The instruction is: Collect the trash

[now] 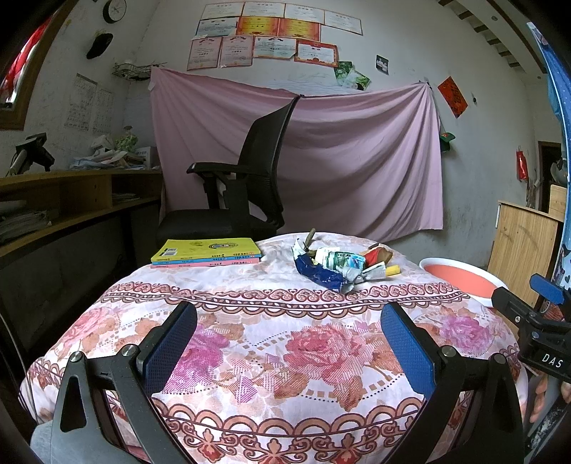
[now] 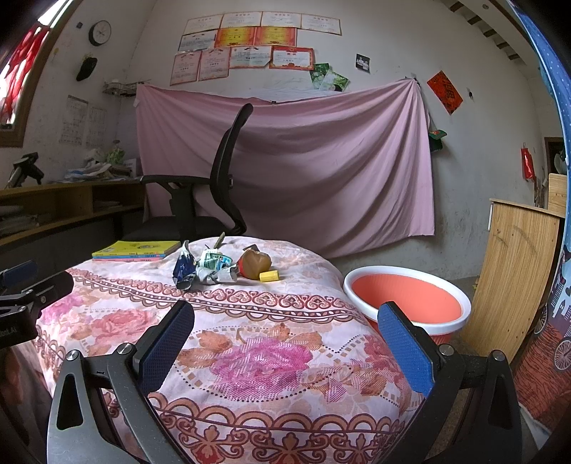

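Where the flowered pink-and-white cloth (image 2: 249, 357) rises to the far side of the table, one small heap of trash lies at about twelve o'clock from both grippers, well beyond their fingers. Five pieces can be counted in the right wrist view: one crumpled dark-blue foil wrapper (image 2: 183, 271), one scrunched green-and-white paper packet (image 2: 210, 263), one crushed grey-silver scrap (image 2: 223, 275), one browned, bitten apple core with a patch of red skin (image 2: 254, 266), and one small yellow block (image 2: 268, 276) lying just beside the core at its four o'clock. A thin brownish stalk-like piece pokes up behind the heap; what it is cannot be told.

At ten o'clock from the heap, near but apart, lies one flat stack of books (image 2: 137, 250), yellow cover on top; pink and blue edges show beneath, their number unclear. At three to four o'clock, off the table's edge and lower, stands one round plastic basin with a white rim and coral-orange inside (image 2: 460, 307).

Both tools are empty. The left gripper (image 1: 289, 342) has its two blue-padded fingers spread wide over the cloth, nothing between them. The right gripper (image 2: 285, 339) likewise stands with its two blue pads wide apart, gripping nothing.

Beyond the table are one black mesh office chair (image 2: 221, 178), one pink sheet (image 2: 321, 160) hung on the wall, and one round wall clock (image 2: 99, 33).
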Motion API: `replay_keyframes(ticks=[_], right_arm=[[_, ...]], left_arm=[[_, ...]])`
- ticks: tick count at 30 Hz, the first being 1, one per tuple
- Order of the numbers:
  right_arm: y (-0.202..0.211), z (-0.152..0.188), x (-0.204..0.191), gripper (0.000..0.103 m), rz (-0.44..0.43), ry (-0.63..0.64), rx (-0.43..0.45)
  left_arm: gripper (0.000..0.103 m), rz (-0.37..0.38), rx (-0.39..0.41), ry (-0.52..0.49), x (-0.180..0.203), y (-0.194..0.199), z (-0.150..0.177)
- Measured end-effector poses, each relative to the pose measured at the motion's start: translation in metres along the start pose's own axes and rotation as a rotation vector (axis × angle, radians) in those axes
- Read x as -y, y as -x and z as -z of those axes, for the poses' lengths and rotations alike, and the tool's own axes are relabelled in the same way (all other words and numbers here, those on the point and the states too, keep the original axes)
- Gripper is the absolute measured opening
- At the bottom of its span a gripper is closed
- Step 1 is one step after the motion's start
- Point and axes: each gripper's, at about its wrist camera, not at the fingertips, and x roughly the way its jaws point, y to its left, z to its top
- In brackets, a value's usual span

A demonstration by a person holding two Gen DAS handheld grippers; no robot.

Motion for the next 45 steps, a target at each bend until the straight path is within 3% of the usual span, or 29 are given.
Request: replay_keyframes(ticks=[13, 22, 29, 38, 41, 45], right_arm=[[-0.005, 0.002, -0.002, 0.103, 0.009, -0.005, -0.023], [-0.011, -0.028, 0.001, 0.103, -0.011, -0.017, -0.006], [-0.032, -0.059, 0.009, 0.103, -0.05, -0.013, 0.052], [-0.088, -0.091, 0.018, 0.103, -0.066, 0.004, 0.104], [-0.111, -0.096, 0.019, 0.103, -0.076, 0.002, 0.086], [-0.141, -0.095, 0.025, 0.103, -0.089, -0.008, 0.008]], left_arm=[[0.101, -0.009, 0.016, -0.013, 0.006, 0.003, -0.007], [0.101, -0.024, 0.048, 0.02, -0.001, -0.007, -0.035], [0.101, -0.043, 0.067, 0.043, -0.007, -0.035, -0.062], [0.101, -0.084, 0.133, 0.042, -0.012, -0.083, -0.091], [0.101, -0.08, 0.104, 0.042, -0.011, -0.106, -0.096], [0.101, -0.1, -0.013, 0.056, -0.008, -0.143, -0.096]])
